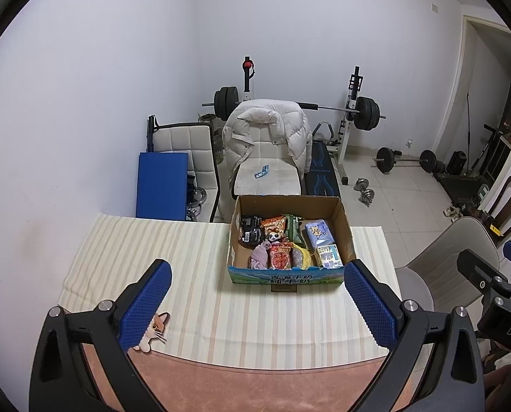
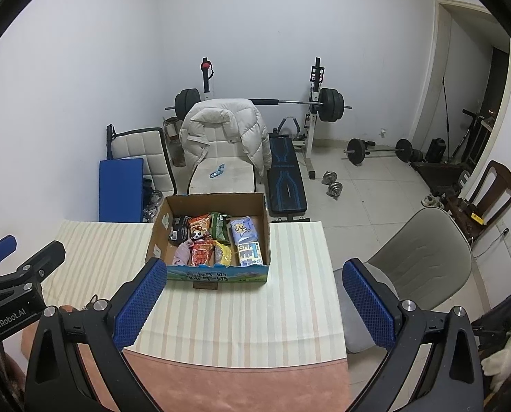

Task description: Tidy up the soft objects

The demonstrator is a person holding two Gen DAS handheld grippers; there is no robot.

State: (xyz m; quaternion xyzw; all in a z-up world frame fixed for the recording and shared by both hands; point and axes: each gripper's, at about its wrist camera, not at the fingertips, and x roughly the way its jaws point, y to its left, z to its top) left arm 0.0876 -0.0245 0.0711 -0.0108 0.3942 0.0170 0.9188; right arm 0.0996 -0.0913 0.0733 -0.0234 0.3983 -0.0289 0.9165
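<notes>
Both grippers, left (image 1: 255,304) & right (image 2: 253,304), hover empty w/ jaws wide, ready. Cat plush (image 1: 154,331), prob. next pick, lies near-left of cardboard box (image 1: 286,278).

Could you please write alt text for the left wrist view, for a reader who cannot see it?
An open left gripper hovers over a striped tablecloth, facing a cardboard box of packets and soft items; a small cat plush lies by its left jaw. Behind are chairs and gym weights.

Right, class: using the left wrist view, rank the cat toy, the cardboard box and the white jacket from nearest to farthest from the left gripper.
1. Cat toy, beside the left finger of the left gripper.
2. Cardboard box, mid-table.
3. White jacket, on the chair beyond the table.
</notes>
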